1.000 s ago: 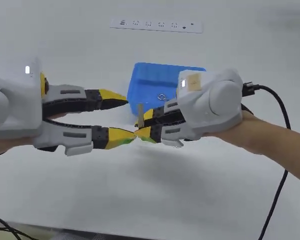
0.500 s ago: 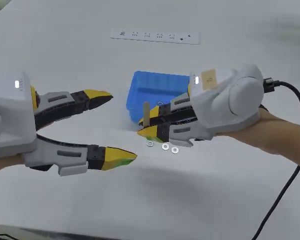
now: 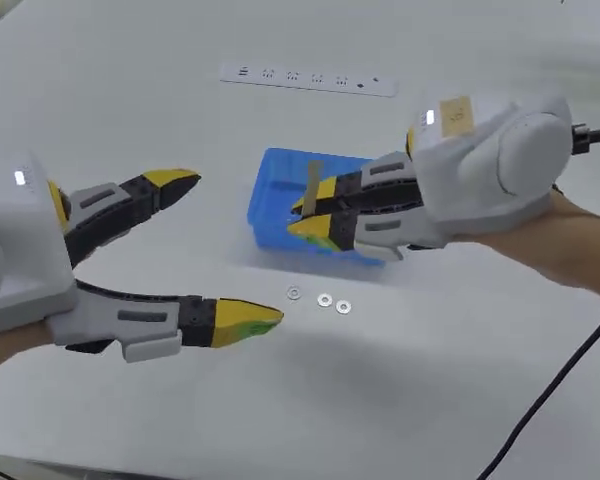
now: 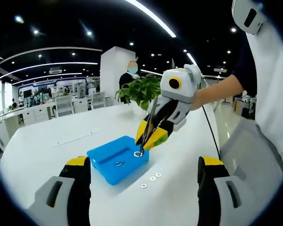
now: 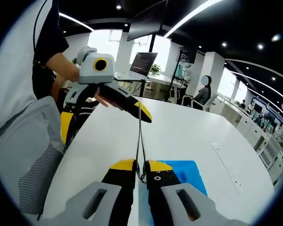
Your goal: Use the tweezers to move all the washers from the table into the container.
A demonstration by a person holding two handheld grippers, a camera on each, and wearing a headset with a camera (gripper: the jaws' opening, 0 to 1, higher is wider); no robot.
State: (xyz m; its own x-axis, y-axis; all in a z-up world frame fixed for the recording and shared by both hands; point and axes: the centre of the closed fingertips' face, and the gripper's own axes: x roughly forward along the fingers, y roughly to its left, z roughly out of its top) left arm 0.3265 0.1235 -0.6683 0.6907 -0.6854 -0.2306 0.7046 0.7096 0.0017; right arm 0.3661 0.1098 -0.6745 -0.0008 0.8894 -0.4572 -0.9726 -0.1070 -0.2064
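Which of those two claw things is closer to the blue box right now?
Right. The right gripper, clamped on the tweezers, hangs over the blue container; the left gripper sits open off to one side, apart from it.

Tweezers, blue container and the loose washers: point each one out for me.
tweezers [image 3: 313, 178], head view, on the upper end that sticks up.
blue container [image 3: 268, 238], head view, on the front wall near its left corner.
washers [image 3: 325, 300], head view, on the middle one of three.
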